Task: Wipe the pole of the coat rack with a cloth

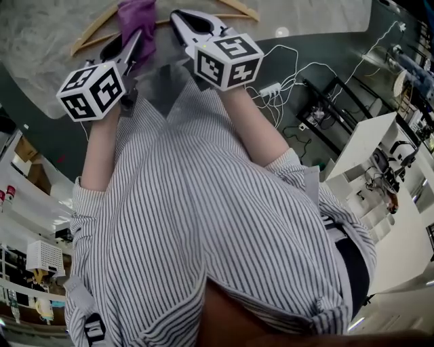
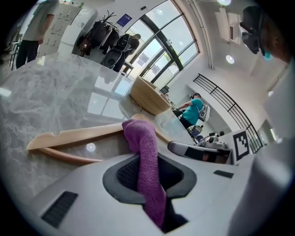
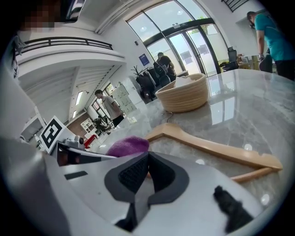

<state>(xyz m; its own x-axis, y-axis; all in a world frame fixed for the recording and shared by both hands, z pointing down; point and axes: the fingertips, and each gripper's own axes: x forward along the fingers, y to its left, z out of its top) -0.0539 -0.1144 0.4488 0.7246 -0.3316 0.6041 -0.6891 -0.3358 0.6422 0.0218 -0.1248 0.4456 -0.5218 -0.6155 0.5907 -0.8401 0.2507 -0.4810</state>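
Observation:
My left gripper point(image 1: 129, 42) is shut on a purple cloth point(image 1: 139, 19). In the left gripper view the cloth point(image 2: 144, 152) runs up between the dark pads and flops over their tips. My right gripper point(image 1: 183, 20) is close beside it on the right, its pads point(image 3: 138, 171) pressed together with nothing between them. In the right gripper view the cloth point(image 3: 128, 146) shows as a purple lump just left of the jaws. Both grippers hover over a marble table point(image 1: 41, 41). A rack hung with dark coats point(image 2: 102, 31) stands far off by the glass doors.
A wooden clothes hanger point(image 2: 76, 138) lies on the table just beyond both grippers, also in the right gripper view as hanger point(image 3: 216, 150). Farther back stands a pale woven basket point(image 3: 182, 93). People stand around the hall. White cables point(image 1: 285, 78) trail on the floor to the right.

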